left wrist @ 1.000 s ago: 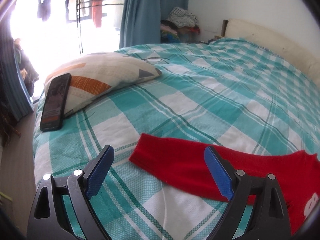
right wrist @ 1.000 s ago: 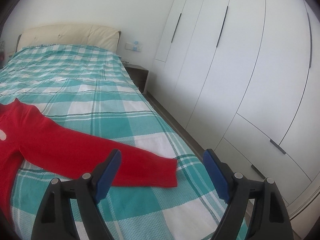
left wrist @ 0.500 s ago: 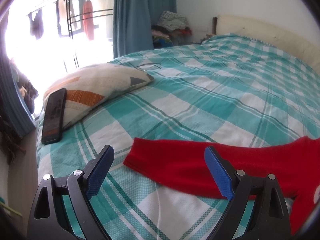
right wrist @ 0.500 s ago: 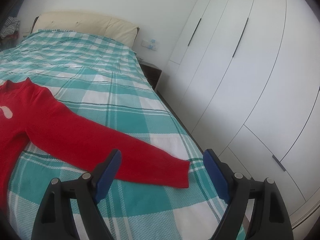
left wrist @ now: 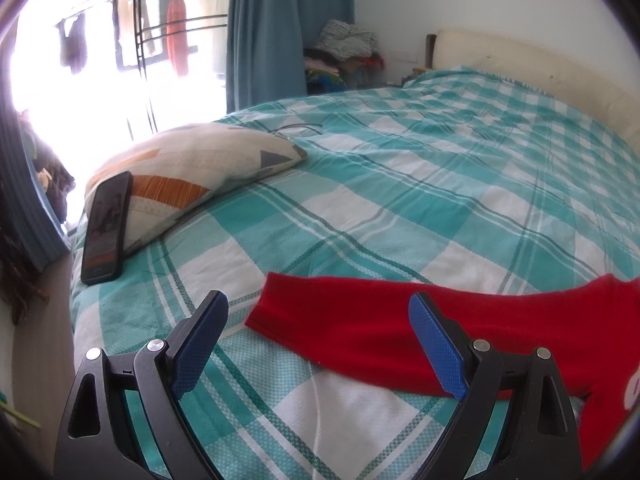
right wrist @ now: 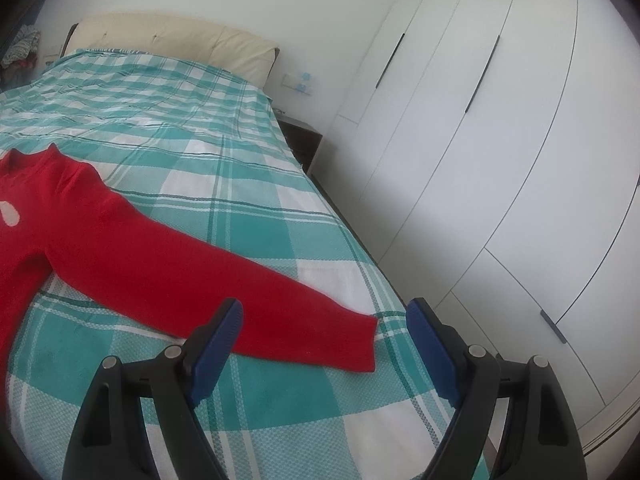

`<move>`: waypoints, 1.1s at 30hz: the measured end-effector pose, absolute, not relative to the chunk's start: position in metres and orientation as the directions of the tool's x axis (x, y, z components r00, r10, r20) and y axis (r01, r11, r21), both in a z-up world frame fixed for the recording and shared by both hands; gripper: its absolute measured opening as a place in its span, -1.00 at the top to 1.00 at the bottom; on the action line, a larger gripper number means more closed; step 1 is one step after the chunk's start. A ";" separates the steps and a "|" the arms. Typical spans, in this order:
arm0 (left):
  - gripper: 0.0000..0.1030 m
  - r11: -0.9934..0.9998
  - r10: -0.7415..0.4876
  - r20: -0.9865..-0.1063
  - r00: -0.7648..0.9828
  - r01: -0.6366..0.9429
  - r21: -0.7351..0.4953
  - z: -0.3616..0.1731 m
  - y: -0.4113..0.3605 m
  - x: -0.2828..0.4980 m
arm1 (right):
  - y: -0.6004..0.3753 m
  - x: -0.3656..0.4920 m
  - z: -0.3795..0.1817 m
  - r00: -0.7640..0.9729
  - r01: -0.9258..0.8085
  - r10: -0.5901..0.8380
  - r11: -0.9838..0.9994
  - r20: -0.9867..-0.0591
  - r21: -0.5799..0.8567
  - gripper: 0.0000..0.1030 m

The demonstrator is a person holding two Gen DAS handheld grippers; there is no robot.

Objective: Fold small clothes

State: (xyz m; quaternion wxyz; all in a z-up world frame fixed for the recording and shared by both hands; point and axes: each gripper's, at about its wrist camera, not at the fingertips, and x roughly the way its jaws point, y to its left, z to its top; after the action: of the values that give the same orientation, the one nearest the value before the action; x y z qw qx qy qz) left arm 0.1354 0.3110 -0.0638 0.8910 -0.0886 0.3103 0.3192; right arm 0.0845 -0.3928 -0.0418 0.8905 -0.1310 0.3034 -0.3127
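Observation:
A small red long-sleeved sweater (left wrist: 500,328) lies spread flat on the teal checked bed (left wrist: 400,184). In the left wrist view one sleeve cuff (left wrist: 276,308) points left. My left gripper (left wrist: 318,340) is open and empty, just above and in front of that cuff. In the right wrist view the sweater (right wrist: 72,236) stretches its other sleeve to the right, its cuff (right wrist: 356,340) near the bed's right edge. My right gripper (right wrist: 324,344) is open and empty, hovering over that cuff. A white print shows on the chest.
A patterned pillow (left wrist: 188,172) lies at the bed's left corner with a black phone (left wrist: 106,228) leaning on it. Blue curtain (left wrist: 280,28), a clothes pile and bright window are behind. White wardrobe doors (right wrist: 500,160) and a nightstand (right wrist: 304,140) stand right of the bed.
Both grippers have shifted toward the sleeve cuffs: the left cuff now sits more between the left fingers, the right cuff between the right fingers. Both grippers stay open.

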 end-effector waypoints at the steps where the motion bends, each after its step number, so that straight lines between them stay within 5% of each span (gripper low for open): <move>1: -0.81 0.780 0.513 -0.610 0.603 -0.624 0.039 -0.064 0.311 0.136 | -0.393 0.085 -0.042 0.619 0.477 -0.639 0.768 -0.457 -0.427 -0.61; 18: -0.81 0.779 0.510 -0.613 0.603 -0.626 0.032 -0.064 0.311 0.134 | -0.396 0.083 -0.041 0.627 0.467 -0.627 0.778 -0.463 -0.421 -0.61; 20: -0.81 0.778 0.506 -0.615 0.606 -0.628 0.021 -0.065 0.312 0.134 | -0.416 0.077 -0.034 0.647 0.479 -0.579 0.815 -0.497 -0.326 -0.61; 24: -0.81 0.777 0.482 -0.628 0.611 -0.630 -0.017 -0.067 0.317 0.135 | -0.510 0.054 -0.029 0.695 0.548 -0.361 0.826 -0.622 0.133 -0.61; 27: -0.81 0.777 0.466 -0.638 0.613 -0.628 -0.036 -0.067 0.318 0.135 | -0.553 0.050 -0.047 0.653 0.586 -0.282 0.776 -0.703 0.233 -0.58; 29: -0.81 0.780 0.467 -0.637 0.613 -0.626 -0.031 -0.067 0.317 0.135 | -0.548 0.052 -0.049 0.592 0.592 -0.321 0.795 -0.739 0.130 -0.49; 33: -0.81 0.782 0.476 -0.635 0.609 -0.623 -0.012 -0.067 0.314 0.136 | -0.473 0.052 -0.015 0.578 0.482 -0.466 0.858 -0.670 -0.181 -0.48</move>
State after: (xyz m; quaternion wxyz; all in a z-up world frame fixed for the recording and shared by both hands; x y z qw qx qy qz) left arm 0.1362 0.3144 -0.0671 0.8892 -0.1166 0.3166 0.3090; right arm 0.0517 -0.4725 -0.0151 0.8881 0.0105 0.3742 -0.2667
